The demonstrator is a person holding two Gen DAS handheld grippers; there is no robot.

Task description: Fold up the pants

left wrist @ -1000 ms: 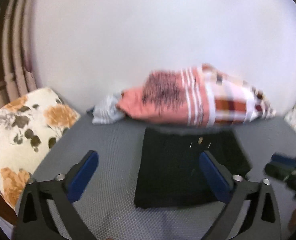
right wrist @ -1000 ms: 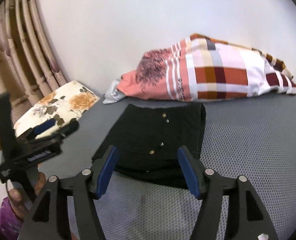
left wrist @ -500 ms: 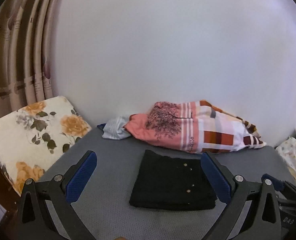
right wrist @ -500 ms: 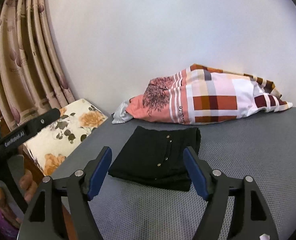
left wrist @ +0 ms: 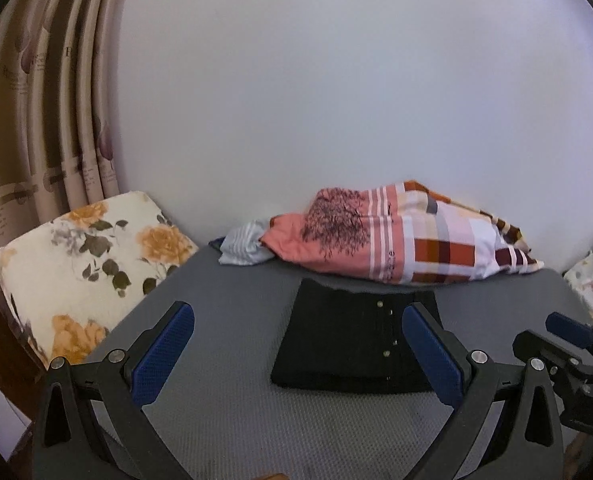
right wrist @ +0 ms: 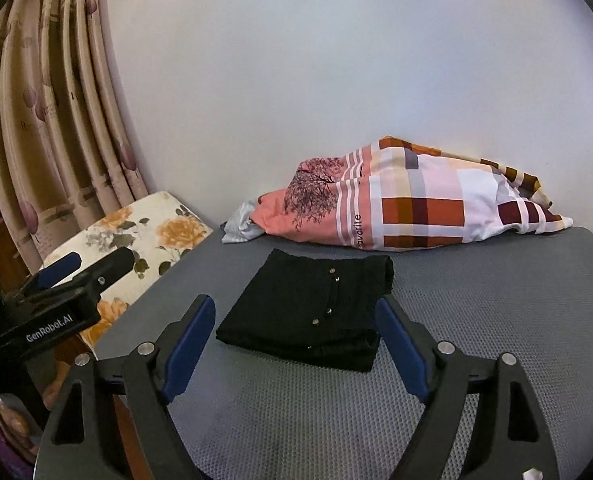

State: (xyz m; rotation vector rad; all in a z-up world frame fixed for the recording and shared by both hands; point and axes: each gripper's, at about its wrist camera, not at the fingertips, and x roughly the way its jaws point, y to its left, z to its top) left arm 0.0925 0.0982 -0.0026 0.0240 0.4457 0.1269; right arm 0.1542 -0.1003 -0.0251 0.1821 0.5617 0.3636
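Here the folded black pants (right wrist: 310, 312) lie flat while left claw (left wrist: 298, 350) gapes empty, right claw (right wrist: 296, 344) opening, empty.

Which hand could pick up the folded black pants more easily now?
Probably the right. In its own view the folded black pants lie centred between the right gripper fingers, jaws opening, nothing held. In the left gripper view they sit off toward its right finger. Neither touches them.
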